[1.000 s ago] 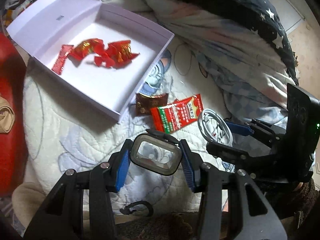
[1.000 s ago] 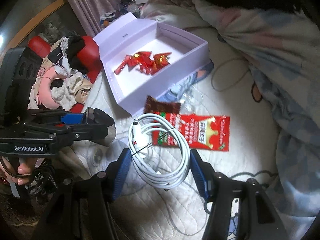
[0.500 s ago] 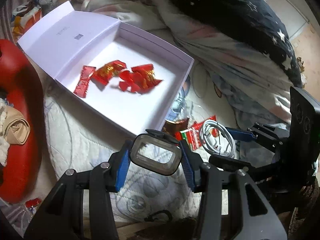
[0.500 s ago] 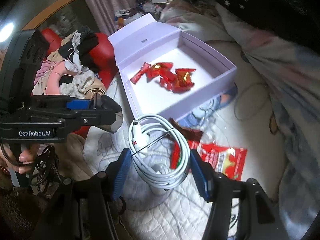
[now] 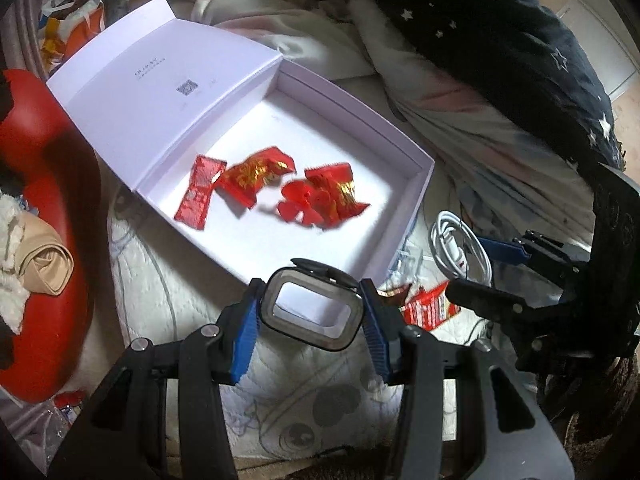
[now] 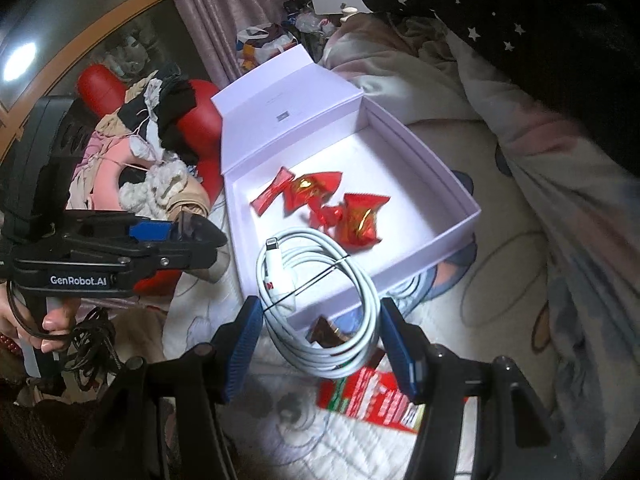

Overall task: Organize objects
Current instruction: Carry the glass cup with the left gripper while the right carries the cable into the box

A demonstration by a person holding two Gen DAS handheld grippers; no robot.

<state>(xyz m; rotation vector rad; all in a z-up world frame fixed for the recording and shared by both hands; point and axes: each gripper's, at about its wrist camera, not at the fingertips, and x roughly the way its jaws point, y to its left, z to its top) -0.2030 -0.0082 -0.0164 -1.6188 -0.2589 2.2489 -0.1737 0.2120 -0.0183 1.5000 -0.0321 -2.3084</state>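
Your left gripper (image 5: 310, 312) is clamped on a clear, rounded-rectangle case (image 5: 310, 308) with a dark rim, its blue pads (image 5: 246, 330) pressing on both short sides. You hold it up over the near edge of the open lilac box (image 5: 416, 200), and the white floor of the box shows through the clear middle of the case.

Your right gripper (image 6: 320, 320) grips a coiled white cable (image 6: 360, 280), bound with a thin black tie, the coil spanning the gap between the two blue pads (image 6: 244, 340). The plug end of the cable sits at the upper left of the coil. In the right wrist view the coil hangs in front of the box's near corner.

The box lies on the white quilted bedcover (image 5: 168, 280), its lid (image 5: 156, 80) folded open toward the far left. Inside it lie several red and gold candy wrappers (image 5: 264, 176) in a loose cluster near the middle. Just outside the near wall of the box, on the bedcover, lie a small brown packet (image 6: 326, 332) and a red and green sachet (image 6: 372, 396), both partly hidden behind the cable and the gripper.

A hand (image 6: 44, 320) holds the left gripper's handle at the left edge of the right wrist view. A red cushion (image 5: 48, 240) with piled clothes sits beside the box, and a dark star-patterned blanket (image 5: 500, 40) lies beyond it.
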